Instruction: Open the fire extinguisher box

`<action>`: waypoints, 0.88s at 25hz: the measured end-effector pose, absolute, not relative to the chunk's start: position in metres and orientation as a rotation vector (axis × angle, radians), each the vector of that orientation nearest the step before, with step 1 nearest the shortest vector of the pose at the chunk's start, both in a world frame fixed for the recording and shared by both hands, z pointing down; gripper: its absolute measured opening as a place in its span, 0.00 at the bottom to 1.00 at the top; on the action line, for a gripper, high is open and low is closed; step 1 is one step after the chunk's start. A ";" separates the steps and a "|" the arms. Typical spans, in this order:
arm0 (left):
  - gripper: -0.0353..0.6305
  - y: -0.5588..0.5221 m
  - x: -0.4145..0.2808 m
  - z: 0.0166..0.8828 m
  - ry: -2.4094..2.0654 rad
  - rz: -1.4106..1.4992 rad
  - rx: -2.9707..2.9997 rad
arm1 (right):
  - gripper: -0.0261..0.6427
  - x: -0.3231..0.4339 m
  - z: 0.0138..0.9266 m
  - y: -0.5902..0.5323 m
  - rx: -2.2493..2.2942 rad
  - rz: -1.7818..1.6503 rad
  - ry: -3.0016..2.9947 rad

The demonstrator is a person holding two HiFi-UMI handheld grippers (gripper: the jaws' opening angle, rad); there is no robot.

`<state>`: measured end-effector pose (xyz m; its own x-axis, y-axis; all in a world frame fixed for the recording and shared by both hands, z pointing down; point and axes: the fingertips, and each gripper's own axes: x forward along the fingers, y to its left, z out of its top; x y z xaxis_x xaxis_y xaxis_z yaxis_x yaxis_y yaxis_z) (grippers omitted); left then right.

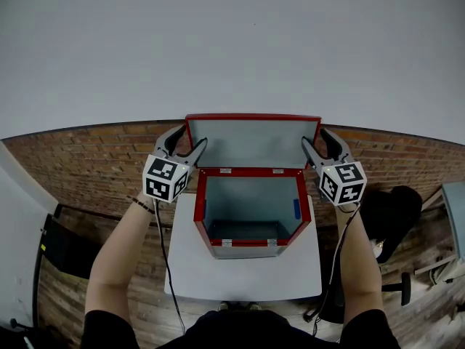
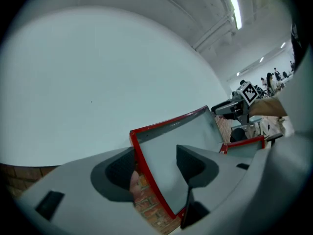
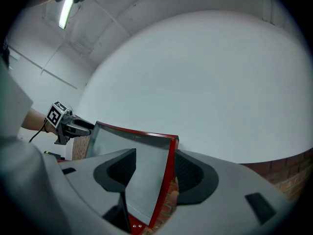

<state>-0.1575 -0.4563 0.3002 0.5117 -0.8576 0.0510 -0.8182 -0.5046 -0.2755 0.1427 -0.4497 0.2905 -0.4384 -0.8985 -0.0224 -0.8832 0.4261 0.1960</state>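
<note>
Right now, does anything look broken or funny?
Nothing broken or spilled. The one odd thing: the box is empty, no extinguisher inside. Its lid stands open, the left gripper and right gripper astride its side edges.

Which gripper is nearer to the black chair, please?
Right. The right gripper straddles the right edge of the lid, on the same side as the chair; the left gripper straddles the opposite edge, across the box.
</note>
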 end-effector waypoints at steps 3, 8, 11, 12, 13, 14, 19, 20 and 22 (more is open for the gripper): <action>0.47 -0.443 -0.157 0.301 1.462 -0.228 -2.518 | 0.41 0.140 0.291 -0.436 1.605 -0.280 -2.585; 0.47 -0.409 -0.151 0.308 1.484 -0.110 -2.574 | 0.41 0.128 0.304 -0.400 1.567 -0.263 -2.624; 0.47 -0.385 -0.147 0.315 1.481 -0.045 -2.623 | 0.41 0.120 0.310 -0.376 1.555 -0.223 -2.672; 0.47 -0.376 -0.145 0.318 1.472 -0.014 -2.647 | 0.41 0.119 0.312 -0.368 1.553 -0.198 -2.695; 0.47 -0.369 -0.145 0.320 1.468 0.019 -2.668 | 0.41 0.117 0.315 -0.360 1.551 -0.167 -2.717; 0.47 -0.361 -0.145 0.322 1.469 0.052 -2.685 | 0.41 0.115 0.319 -0.353 1.550 -0.135 -2.736; 0.38 -0.324 -0.151 0.345 1.514 0.174 -2.740 | 0.39 0.102 0.346 -0.318 1.537 -0.034 -2.771; 0.34 -0.317 -0.151 0.352 1.524 0.184 -2.752 | 0.36 0.101 0.351 -0.311 1.541 -0.019 -2.772; 0.29 -0.302 -0.153 0.365 1.541 0.183 -2.758 | 0.27 0.099 0.360 -0.296 1.563 -0.003 -2.764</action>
<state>-0.1528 -0.3021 0.3653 0.5195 -0.8498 -0.0894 -0.8472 -0.5259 0.0762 0.0992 -0.2961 0.3597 -0.5150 -0.8567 -0.0305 -0.8567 0.5155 -0.0149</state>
